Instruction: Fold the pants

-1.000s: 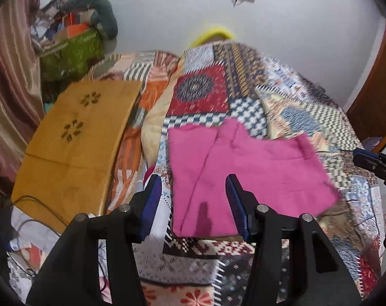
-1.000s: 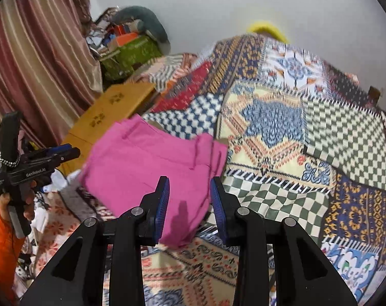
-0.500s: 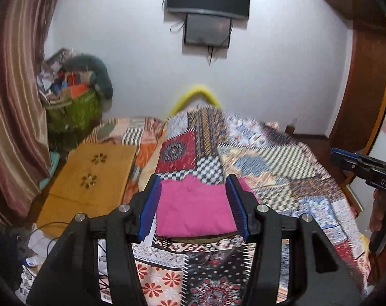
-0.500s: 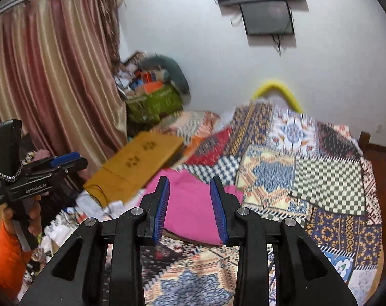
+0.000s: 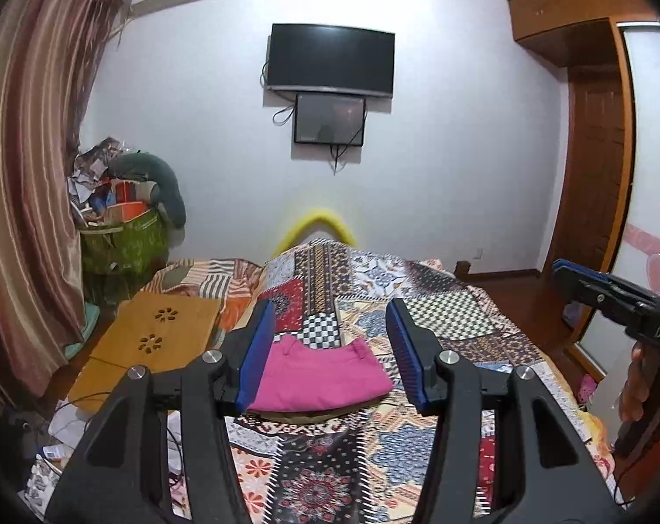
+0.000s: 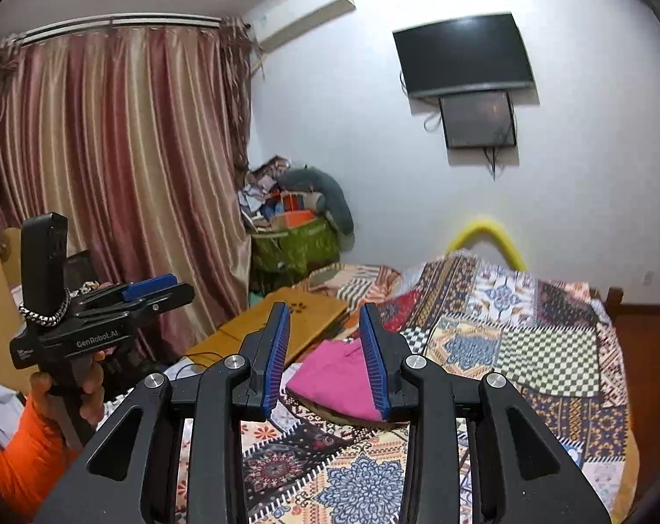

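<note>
Pants lie folded on quilt beside wooden board; both jaws empty, apart.

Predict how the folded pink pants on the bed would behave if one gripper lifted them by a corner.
The pink pants are soft cloth, so they would probably droop and unfold. They look light. Sliding them across the patchwork bedspread might bunch them.

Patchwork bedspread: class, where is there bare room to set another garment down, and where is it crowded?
Free: the patchwork bedspread right of the folded pink pants, out to the bed's right edge, and the stretch beyond them towards the wall. Crowded: the pants' left, with the wooden lap desk, cables and papers; the corner holds a piled green bag.
</note>
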The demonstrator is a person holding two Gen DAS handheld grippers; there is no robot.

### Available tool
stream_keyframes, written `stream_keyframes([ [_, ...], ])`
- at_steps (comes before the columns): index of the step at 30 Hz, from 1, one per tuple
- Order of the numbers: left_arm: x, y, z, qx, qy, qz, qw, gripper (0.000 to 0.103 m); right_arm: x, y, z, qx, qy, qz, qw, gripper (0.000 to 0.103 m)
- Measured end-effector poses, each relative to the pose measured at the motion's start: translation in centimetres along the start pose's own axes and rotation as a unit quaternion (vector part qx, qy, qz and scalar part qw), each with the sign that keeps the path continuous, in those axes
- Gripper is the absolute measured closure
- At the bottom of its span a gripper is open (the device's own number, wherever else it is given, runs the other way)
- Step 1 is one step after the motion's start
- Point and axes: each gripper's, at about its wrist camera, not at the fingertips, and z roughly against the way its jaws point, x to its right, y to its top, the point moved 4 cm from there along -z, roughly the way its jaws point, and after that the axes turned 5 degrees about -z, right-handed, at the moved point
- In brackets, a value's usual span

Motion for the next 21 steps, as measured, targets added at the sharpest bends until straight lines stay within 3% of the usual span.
stream_keyframes([
  [4,1.3,-0.6,2.0,0.015,-0.003,0.000,0.9999,0.044,-0.6,-0.5,1.0,0.011,-0.003,0.002,1.000,0.073],
  [6,1.9,-1.0,2.7,0.020,-0.007,-0.003,0.9998,0.037,-0.8,-0.8,1.1,0.016,-0.008,0.002,1.000,0.062],
  [11,2.7,-2.4,3.6,0.022,-0.010,0.002,0.9997,0.028,-0.7,-1.6,1.5,0.017,-0.014,-0.006,1.000,0.057],
  [15,2.0,-3.0,4.0,0.028,0.001,0.022,0.9994,0.015,-0.9,-2.3,2.2,0.024,-0.030,-0.008,0.999,0.035],
  [21,0.8,-3.4,4.4,0.039,0.017,0.050,0.9979,0.007,-0.9,-2.4,2.9,0.036,-0.050,-0.002,0.998,0.017],
])
